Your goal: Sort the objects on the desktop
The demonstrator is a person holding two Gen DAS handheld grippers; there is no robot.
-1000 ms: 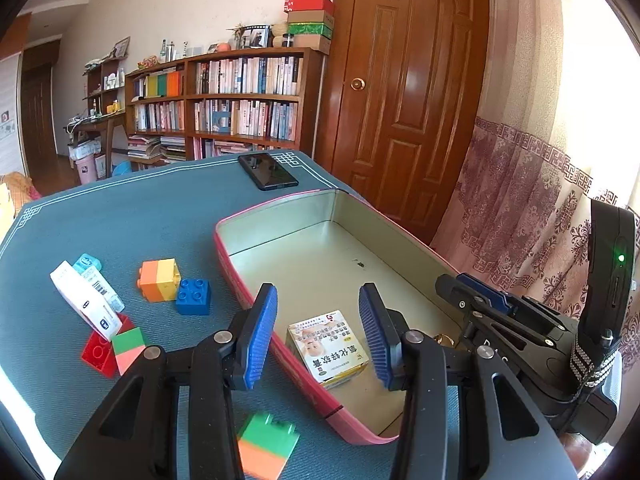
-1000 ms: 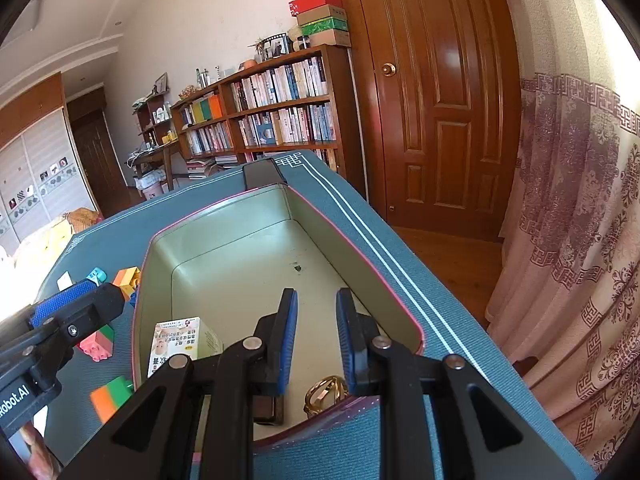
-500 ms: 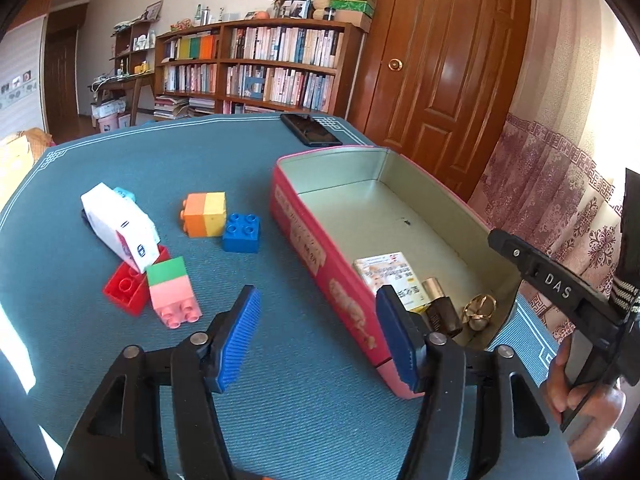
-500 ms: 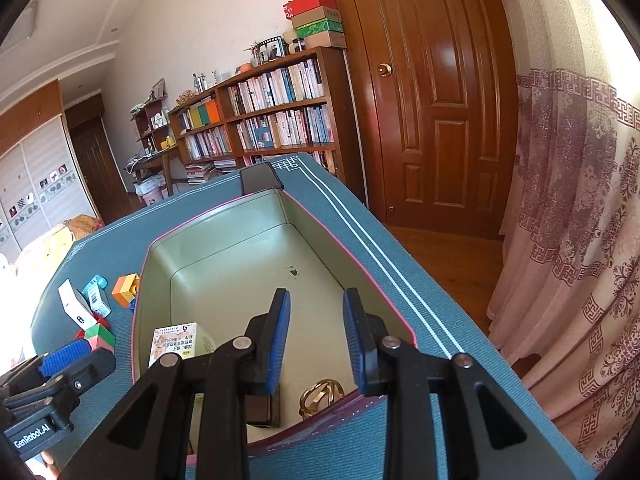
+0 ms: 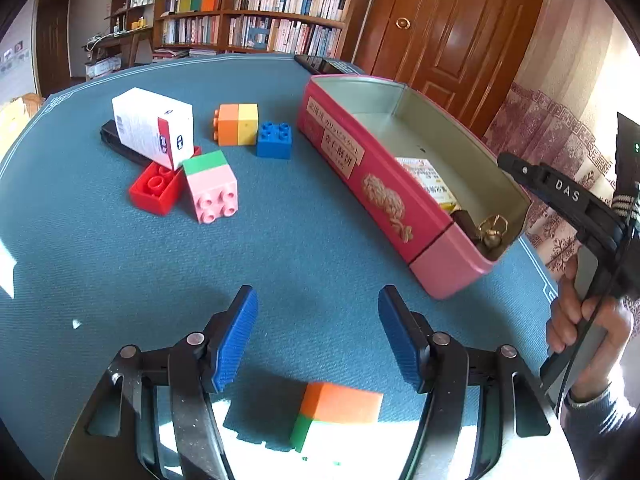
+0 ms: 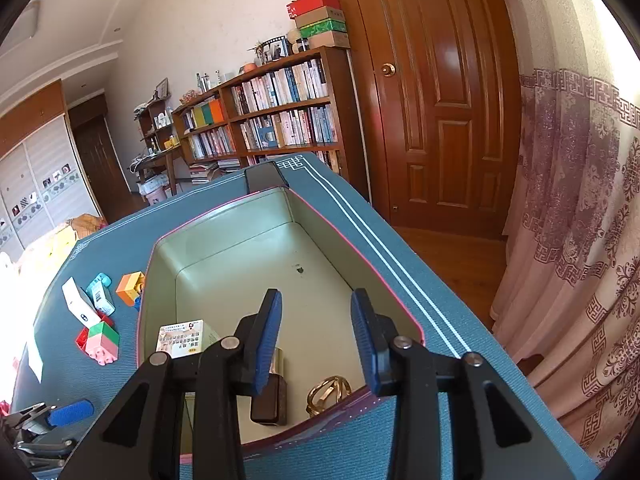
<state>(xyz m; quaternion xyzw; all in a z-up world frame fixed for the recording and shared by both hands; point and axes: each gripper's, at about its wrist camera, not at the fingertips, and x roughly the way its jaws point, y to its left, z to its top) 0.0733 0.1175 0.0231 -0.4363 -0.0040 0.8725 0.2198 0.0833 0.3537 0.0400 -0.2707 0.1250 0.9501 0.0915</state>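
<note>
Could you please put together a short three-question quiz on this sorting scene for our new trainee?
1. True or false: the left gripper is shut on the orange-and-green block.
2. Multiple choice: which of these lies inside the pink tin? A) the blue block B) the gold ring-shaped trinket C) the red block
3. What is the white carton leaning on?

Key
1. False: its jaws are open and empty, with the block lying on the table just below them.
2. B
3. The red block, with its other end down on the table.
</note>
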